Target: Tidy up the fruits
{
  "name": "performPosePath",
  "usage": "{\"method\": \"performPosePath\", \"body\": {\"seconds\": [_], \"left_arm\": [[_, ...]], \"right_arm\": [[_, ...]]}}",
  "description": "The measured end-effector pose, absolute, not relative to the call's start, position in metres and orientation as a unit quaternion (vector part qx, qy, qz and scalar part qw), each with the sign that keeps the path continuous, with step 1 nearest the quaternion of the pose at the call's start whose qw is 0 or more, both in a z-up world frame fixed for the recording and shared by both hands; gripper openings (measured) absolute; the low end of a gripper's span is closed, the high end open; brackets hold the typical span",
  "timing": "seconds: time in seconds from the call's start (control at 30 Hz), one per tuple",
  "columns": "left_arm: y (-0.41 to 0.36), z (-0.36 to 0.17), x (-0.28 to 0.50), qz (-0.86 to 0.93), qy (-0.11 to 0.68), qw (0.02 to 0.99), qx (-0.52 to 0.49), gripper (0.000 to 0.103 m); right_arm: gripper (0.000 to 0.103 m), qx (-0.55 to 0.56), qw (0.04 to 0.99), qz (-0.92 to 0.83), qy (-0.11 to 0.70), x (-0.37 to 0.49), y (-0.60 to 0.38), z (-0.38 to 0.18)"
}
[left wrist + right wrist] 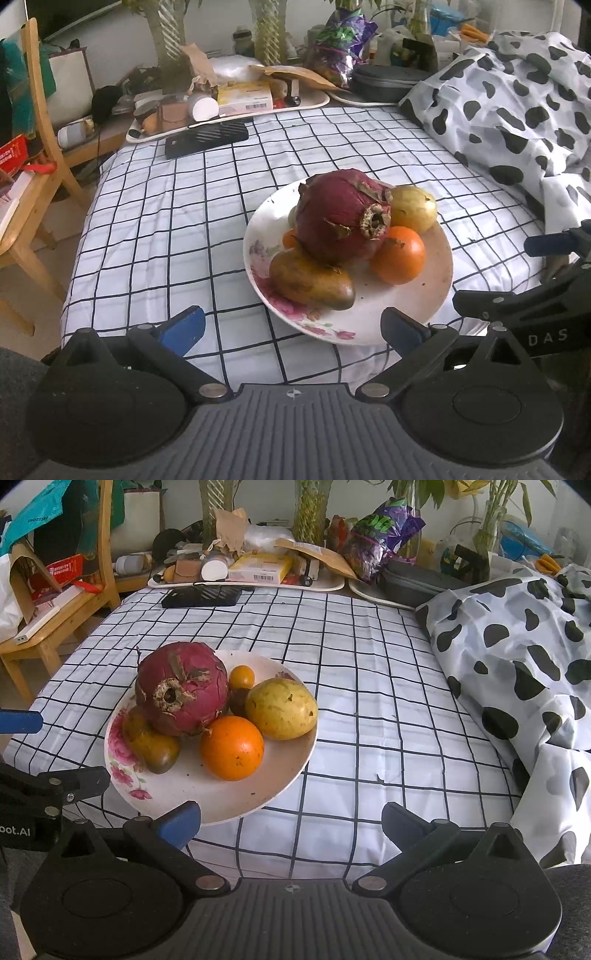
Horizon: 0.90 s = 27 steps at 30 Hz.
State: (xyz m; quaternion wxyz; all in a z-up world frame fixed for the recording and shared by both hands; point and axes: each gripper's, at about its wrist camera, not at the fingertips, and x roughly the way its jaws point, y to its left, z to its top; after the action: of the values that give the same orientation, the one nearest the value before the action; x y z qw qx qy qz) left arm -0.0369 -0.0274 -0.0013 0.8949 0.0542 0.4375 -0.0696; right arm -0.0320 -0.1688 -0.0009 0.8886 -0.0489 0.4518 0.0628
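Both grippers' blue-padded fingers are spread wide with nothing between them: the left gripper [291,326] hovers over the near rim of a plate, and the right gripper [291,821] hangs beside it over the near edge of the table, its left finger [181,823] overlapping the plate's near rim. This white plate [207,797], with pink flowers painted on its left rim, sits on a white tablecloth [369,686] checked with dark lines, toward the near side of the table. On the plate, a large wrinkled red dragon fruit [183,688] rests on top of a brownish-yellow mango [153,744] at the left. An orange [232,747] lies just in front, touching the dragon fruit. A yellow-green passion fruit [281,709] sits to the right, and a small orange citrus [242,676] lies behind. A dark fruit between them is mostly hidden. A cow-print cloth [517,657] is heaped along the table's right edge. Cluttered trays [251,579] line the far edge. A wooden chair [55,624] stands off the far left corner.
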Motion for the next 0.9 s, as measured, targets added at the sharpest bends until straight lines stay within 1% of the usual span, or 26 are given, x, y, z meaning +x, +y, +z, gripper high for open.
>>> {"method": "performPosePath", "body": {"seconds": [0.9], "left_arm": [[-0.0243, 0.0004, -0.0376, -0.056, 0.435, 0.898, 0.046, 0.103]], "right_arm": [[0.103, -0.052, 0.886, 0.064, 0.456, -0.0319, -0.1681, -0.0028]]}}
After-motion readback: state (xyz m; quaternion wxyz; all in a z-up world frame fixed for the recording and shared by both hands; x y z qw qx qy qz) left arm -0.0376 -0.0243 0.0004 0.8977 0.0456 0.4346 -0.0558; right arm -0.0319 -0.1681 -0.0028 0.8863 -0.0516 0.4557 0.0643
